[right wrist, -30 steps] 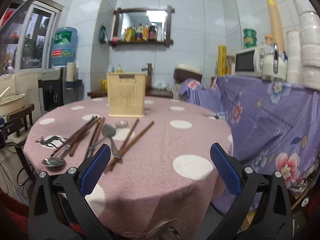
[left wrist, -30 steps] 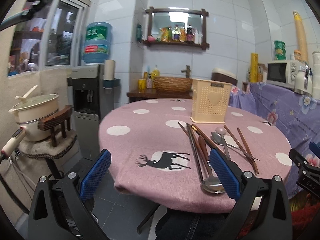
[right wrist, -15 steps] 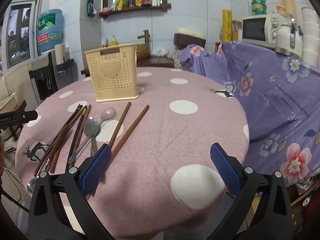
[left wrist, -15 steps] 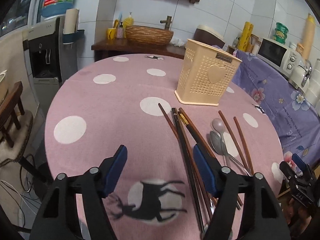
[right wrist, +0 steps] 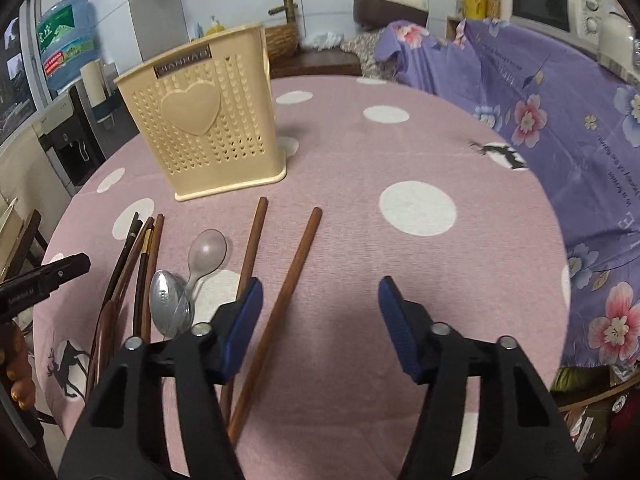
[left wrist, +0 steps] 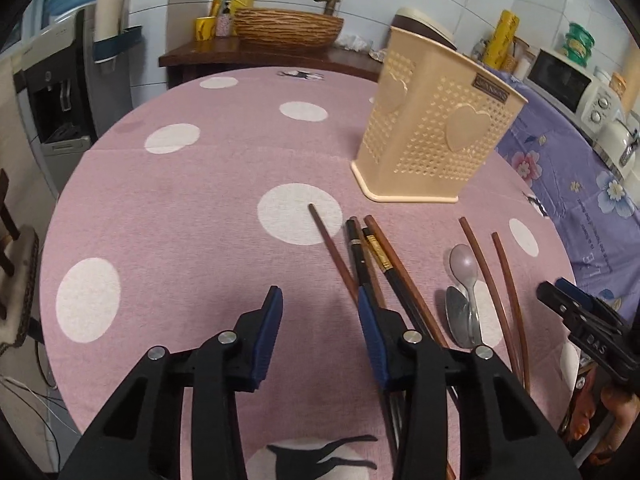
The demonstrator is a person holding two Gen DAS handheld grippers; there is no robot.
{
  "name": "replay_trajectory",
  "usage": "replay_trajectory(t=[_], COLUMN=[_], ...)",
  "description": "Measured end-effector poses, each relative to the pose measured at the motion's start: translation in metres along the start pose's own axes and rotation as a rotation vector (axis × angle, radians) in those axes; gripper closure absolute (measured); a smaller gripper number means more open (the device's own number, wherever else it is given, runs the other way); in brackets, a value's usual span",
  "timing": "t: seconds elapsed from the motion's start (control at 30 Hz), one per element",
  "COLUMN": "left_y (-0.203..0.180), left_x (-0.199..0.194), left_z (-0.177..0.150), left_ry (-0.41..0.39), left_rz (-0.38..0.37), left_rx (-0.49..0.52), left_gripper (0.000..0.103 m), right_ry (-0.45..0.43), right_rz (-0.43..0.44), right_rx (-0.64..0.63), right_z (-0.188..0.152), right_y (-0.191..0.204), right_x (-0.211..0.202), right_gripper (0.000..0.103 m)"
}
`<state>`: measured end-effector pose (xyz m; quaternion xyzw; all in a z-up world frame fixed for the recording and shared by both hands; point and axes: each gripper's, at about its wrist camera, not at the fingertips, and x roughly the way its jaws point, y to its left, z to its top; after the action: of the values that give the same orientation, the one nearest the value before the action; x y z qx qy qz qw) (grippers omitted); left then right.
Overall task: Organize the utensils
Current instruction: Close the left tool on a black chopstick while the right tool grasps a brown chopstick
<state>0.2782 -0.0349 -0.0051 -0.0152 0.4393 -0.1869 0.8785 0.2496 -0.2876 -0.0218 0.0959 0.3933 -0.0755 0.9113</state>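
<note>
Showing both grippers over a round table (left wrist: pixel 168 208) draped in pink cloth with white dots. Left gripper (left wrist: pixel 320 320), blue-padded, jaws partly spread and just closing, nothing between them; its right pad lies over a bundle of dark brown and black chopsticks (left wrist: pixel 374 252). Right gripper (right wrist: pixel 320 320), jaws likewise just narrowing yet still wide, nothing pinched; its left pad sits beside two reddish-brown wooden chopsticks (right wrist: pixel 298 256). A clear plastic spoon (right wrist: pixel 206 250) and a steel spoon (right wrist: pixel 168 306) lie touching between the chopstick groups. Behind all utensils stands a beige perforated plastic utensil holder with heart emblems (right wrist: pixel 200 120), upright on the table.
</note>
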Motion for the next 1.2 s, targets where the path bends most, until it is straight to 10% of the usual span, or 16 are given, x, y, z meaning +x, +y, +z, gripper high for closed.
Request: replay_trajectory(t=[1.2], left_y=[0.004], left_x=[0.038], left_z=[0.019], left_ry=[0.095], left_rz=[0.121], left_rx=[-0.016], left_gripper=[0.085], right_ry=[0.110], right_rz=[-0.027], right_rx=[-0.009], right_z=[0.029], right_y=[0.013], right_x=[0.045], right_gripper=[0.072])
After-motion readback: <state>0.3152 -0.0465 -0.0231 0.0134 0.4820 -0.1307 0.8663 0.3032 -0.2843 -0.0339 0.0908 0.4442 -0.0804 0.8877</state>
